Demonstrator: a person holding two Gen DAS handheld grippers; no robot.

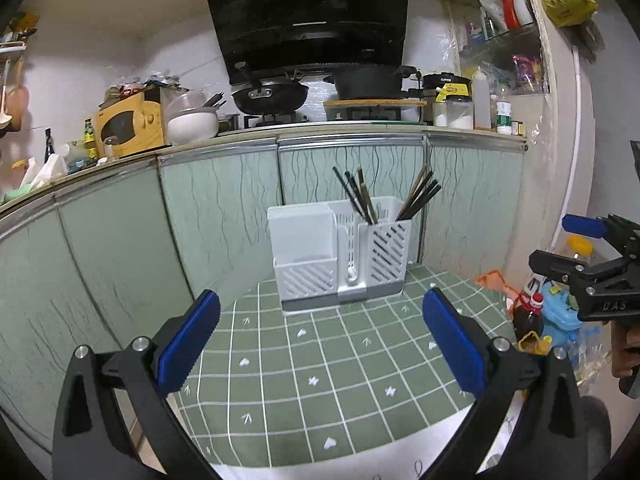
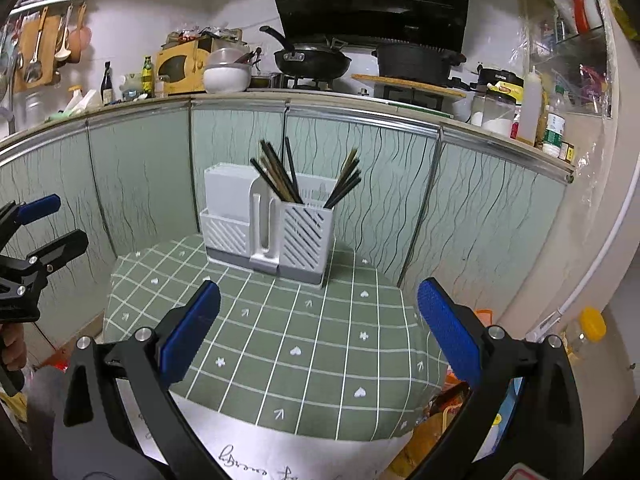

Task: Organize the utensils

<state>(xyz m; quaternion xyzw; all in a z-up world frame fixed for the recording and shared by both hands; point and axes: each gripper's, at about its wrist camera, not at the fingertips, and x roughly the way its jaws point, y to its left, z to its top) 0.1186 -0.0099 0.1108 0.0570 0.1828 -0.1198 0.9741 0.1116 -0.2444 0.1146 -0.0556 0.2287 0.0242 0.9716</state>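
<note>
We hold our left gripper point(image 1: 320, 344) and right gripper point(image 2: 318, 334) with blue-padded jaws spread wide, gripping nothing, above the green grid-patterned tablecloth point(image 1: 320, 380). Beyond them, at the cloth's far edge against the pale green cabinet doors point(image 1: 224, 200), stands the white slotted plastic utensil caddy point(image 1: 340, 252), with 2 bunches of dark chopsticks point(image 1: 358, 196) upright in its right compartment.

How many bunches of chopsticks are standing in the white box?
2. One bunch of chopsticks leans left at the slotted bin's left side; the other bunch leans right at its right side. Both are in the white utensil holder.
</note>
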